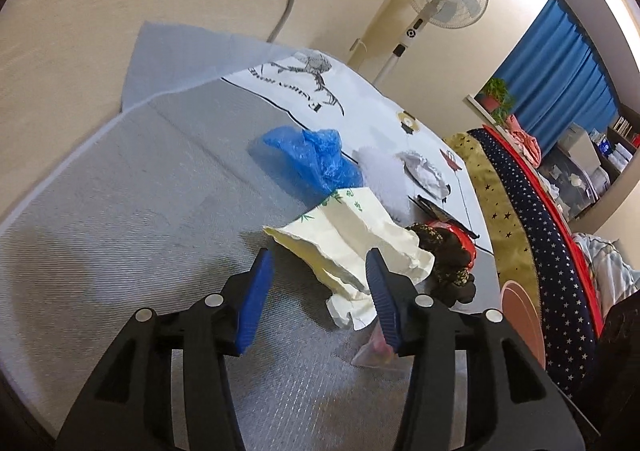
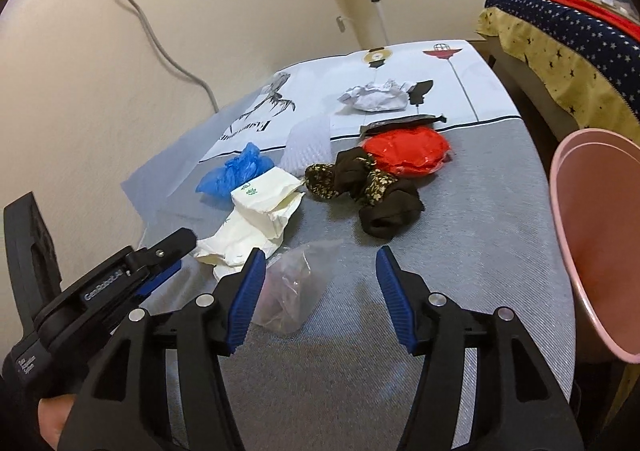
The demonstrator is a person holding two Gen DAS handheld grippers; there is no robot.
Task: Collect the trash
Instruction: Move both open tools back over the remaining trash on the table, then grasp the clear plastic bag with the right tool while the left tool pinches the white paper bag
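Both tools stand open, gripping nothing — the left tool [image 1: 320,263] over the crumpled cream paper bag [image 1: 352,243], the right tool [image 2: 320,261] beside the clear plastic bag [image 2: 288,291]. Farther along the grey worktop [image 2: 460,251]: dark patterned cloth [image 2: 368,187], crumpled blue plastic cover [image 2: 236,171], red plastic bag [image 2: 404,151] — then crumpled white paper [image 2: 376,95].

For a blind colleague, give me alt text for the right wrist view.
The open right gripper hovers over a clear plastic bag on a grey-covered table strewn with trash: cream paper bag, blue plastic, dark cloth, red bag. A pink bin stands at right.
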